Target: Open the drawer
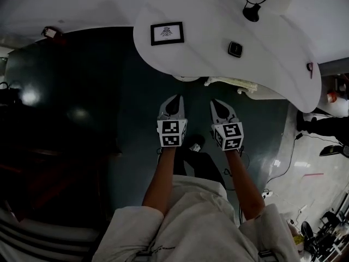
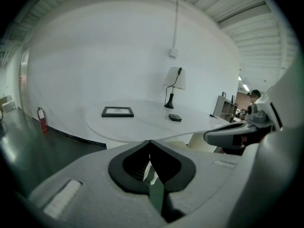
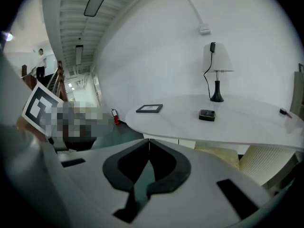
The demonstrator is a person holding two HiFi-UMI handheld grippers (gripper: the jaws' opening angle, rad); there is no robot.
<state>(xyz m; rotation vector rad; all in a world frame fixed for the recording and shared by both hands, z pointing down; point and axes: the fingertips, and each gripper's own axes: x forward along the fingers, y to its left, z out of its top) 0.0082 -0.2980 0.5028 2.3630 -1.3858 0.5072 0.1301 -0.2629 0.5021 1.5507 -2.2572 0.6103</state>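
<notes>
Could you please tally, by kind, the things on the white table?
Frame: 1
Lamp: 1
Black box: 1
Small item at the edge: 1
Total: 4

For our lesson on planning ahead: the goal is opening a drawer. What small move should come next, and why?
Probably move nearer the table: the left claw and right claw are shut, empty and short of its edge, and no drawer front is visible yet.
</notes>
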